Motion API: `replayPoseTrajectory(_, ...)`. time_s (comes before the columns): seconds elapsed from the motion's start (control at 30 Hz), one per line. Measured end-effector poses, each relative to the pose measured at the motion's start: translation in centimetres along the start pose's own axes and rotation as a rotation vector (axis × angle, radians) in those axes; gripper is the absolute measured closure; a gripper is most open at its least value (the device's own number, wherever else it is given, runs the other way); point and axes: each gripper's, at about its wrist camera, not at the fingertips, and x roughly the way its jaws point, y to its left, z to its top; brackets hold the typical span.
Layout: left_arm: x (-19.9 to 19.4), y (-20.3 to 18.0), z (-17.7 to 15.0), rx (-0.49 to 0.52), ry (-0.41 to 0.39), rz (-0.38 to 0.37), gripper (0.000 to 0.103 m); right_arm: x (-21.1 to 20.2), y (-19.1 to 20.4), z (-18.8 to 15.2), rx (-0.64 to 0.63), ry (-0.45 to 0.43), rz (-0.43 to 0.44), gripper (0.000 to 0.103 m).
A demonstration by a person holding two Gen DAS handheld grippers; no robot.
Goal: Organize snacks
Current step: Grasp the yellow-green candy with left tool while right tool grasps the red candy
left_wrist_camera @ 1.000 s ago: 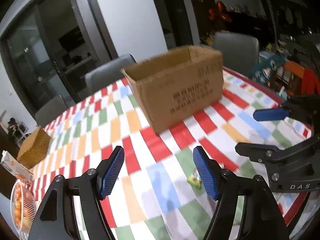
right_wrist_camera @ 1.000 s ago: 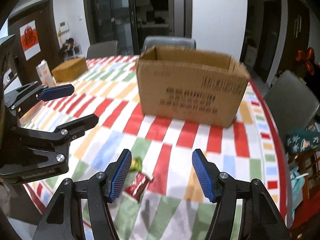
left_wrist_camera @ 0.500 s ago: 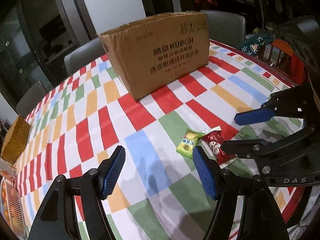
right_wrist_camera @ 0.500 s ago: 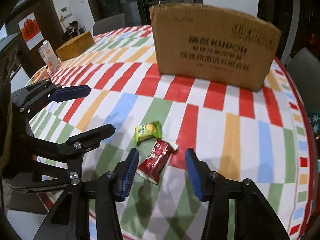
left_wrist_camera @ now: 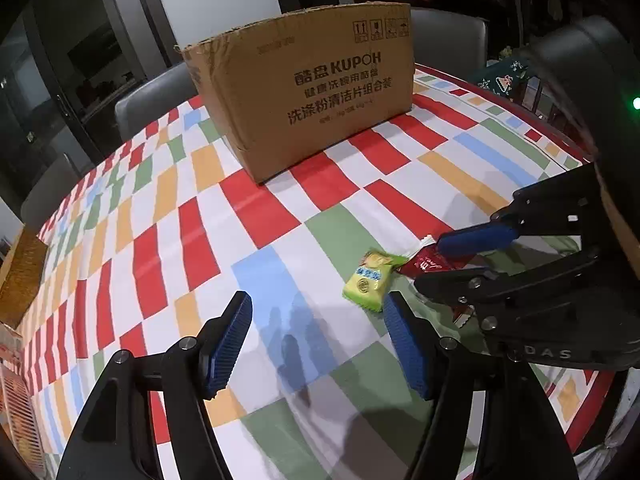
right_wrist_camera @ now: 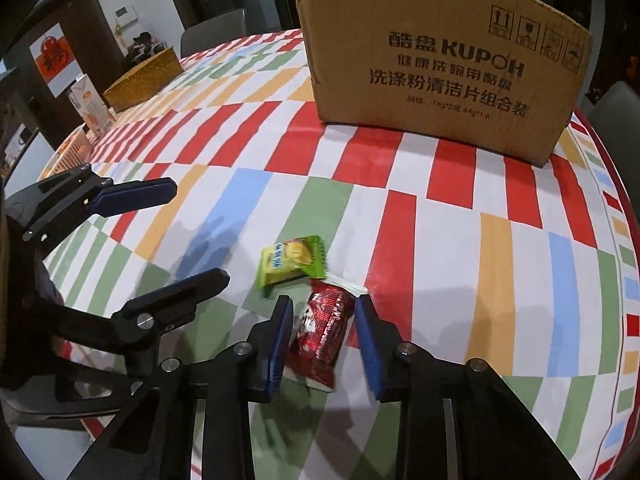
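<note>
A red snack packet (right_wrist_camera: 326, 326) lies on the checkered tablecloth (right_wrist_camera: 248, 196) between the fingers of my right gripper (right_wrist_camera: 322, 310), which is open around it with small gaps on both sides. A green-yellow snack packet (right_wrist_camera: 292, 260) lies just beyond, touching the red one. In the left wrist view the green packet (left_wrist_camera: 370, 280) lies just ahead of my right-hand finger, and the red packet (left_wrist_camera: 424, 266) is partly hidden by the right gripper (left_wrist_camera: 452, 260). My left gripper (left_wrist_camera: 318, 320) is open and empty above the cloth. A brown cardboard box (right_wrist_camera: 436, 80) stands farther back.
A woven basket (right_wrist_camera: 144, 78) and a small carton (right_wrist_camera: 90, 106) sit at the far left of the table. Grey chairs (left_wrist_camera: 152, 100) stand behind the table. The red-trimmed table edge (right_wrist_camera: 612, 176) curves on the right. The left gripper (right_wrist_camera: 132, 248) shows in the right wrist view.
Both grippers have dropped lower and closer to the packets. My right gripper has narrowed and now straddles the red packet. The left gripper stays open beside the green packet.
</note>
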Motion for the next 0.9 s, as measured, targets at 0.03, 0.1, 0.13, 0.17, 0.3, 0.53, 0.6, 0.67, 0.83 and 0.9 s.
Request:
replayPoseTrajectory(0.03, 0.1, 0.0, 0.0, -0.002, 0.003, -0.005, 0.035, 0.3, -0.1, 0.0, 0.003, 0.010, 0.003, 0.072)
replayPoseTrajectory(0.1, 0.4, -0.1, 0.2, -0.008, 0.007, -0.017, 0.035, 0.7, -0.4, -0.1, 0.010, 0.023, 0.012, 0.073)
replayPoseTrajectory(0.13, 0.5, -0.2, 0.2, -0.010, 0.008, -0.020, 0.035, 0.8, -0.5, -0.1, 0.016, 0.019, 0.016, 0.075)
replayPoseTrajectory(0.17, 0.6, -0.3, 0.4, -0.014, 0.009, -0.027, 0.035, 0.8, -0.6, -0.1, 0.015, 0.018, 0.014, 0.079)
replayPoseTrajectory(0.3, 1.2, -0.5, 0.8, -0.019, 0.017, -0.055, 0.036, 0.5, -1.0, -0.3, 0.015, 0.013, 0.009, 0.079)
replayPoseTrajectory(0.53, 3.3, -0.6, 1.7, -0.064, 0.054, -0.120, 0.046, -0.4, -2.1, -0.5, 0.039, -0.011, -0.020, 0.079)
replayPoseTrajectory(0.6, 3.8, -0.7, 1.8, -0.071, 0.063, -0.132, 0.049, -0.6, -2.5, -0.5, 0.050, -0.014, -0.025, 0.080)
replayPoseTrajectory(0.67, 4.3, -0.9, 1.9, -0.074, 0.074, -0.141, 0.054, -0.6, -2.8, -0.6, 0.060, -0.014, -0.025, 0.079)
replayPoseTrajectory(0.83, 5.0, -1.2, 1.9, -0.087, 0.100, -0.167, 0.070, -0.8, -3.2, -0.7, 0.068, -0.017, -0.029, 0.079)
replayPoseTrajectory(0.9, 4.9, -1.3, 2.0, -0.092, 0.094, -0.168, 0.079, -0.9, -3.2, -0.8, 0.071, -0.017, -0.028, 0.079)
